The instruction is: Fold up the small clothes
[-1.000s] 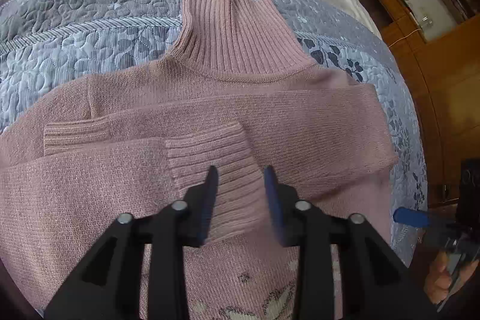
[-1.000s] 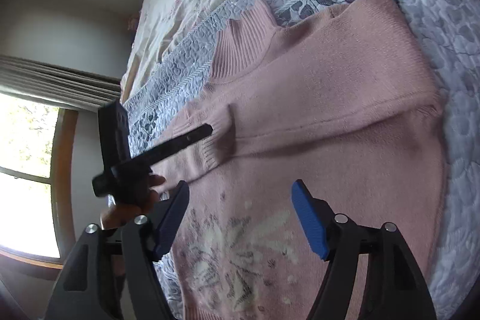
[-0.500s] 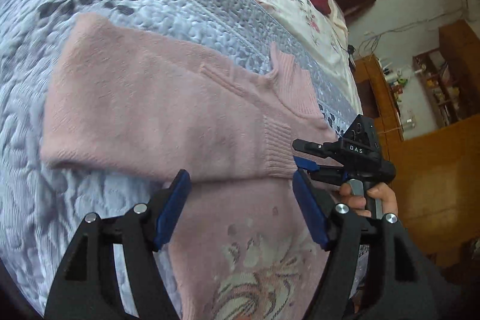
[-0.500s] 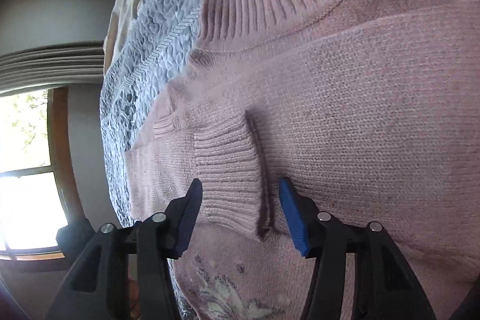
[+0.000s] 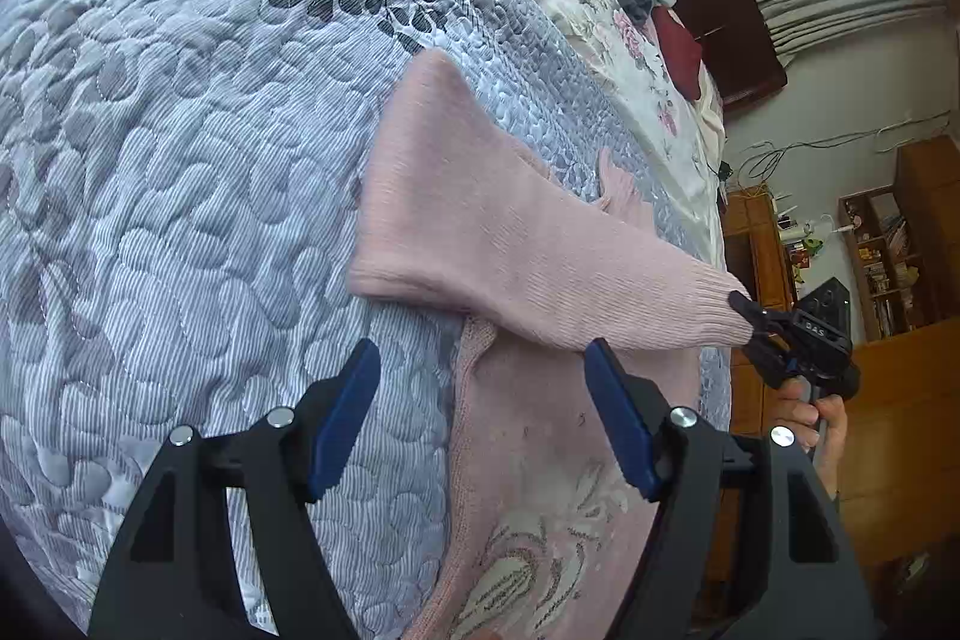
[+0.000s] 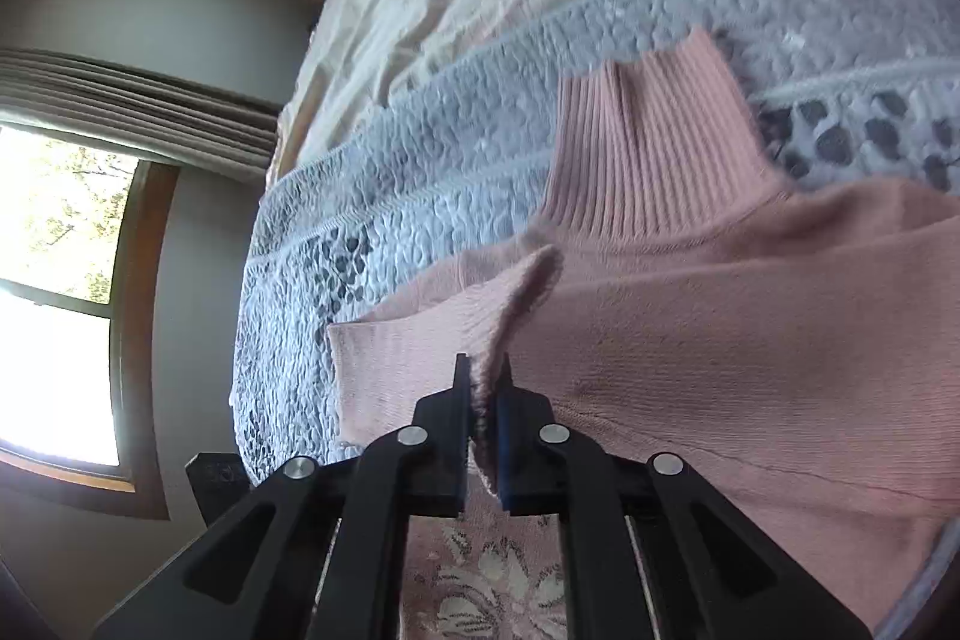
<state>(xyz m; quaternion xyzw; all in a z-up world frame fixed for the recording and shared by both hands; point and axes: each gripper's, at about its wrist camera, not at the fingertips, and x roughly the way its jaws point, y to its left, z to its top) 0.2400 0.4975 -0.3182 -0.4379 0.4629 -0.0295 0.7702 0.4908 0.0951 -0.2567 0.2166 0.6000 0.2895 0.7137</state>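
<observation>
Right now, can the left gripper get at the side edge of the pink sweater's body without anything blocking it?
Probably yes. The left gripper is open just above the pink sweater, with only the quilt alongside. The sleeve held by the right gripper lies further ahead.

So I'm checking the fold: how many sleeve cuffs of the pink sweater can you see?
1. That cuff is pinched in the right tongs, lifted across the sweater. The other sleeve's cuff isn't visible, possibly hidden underneath.
</observation>
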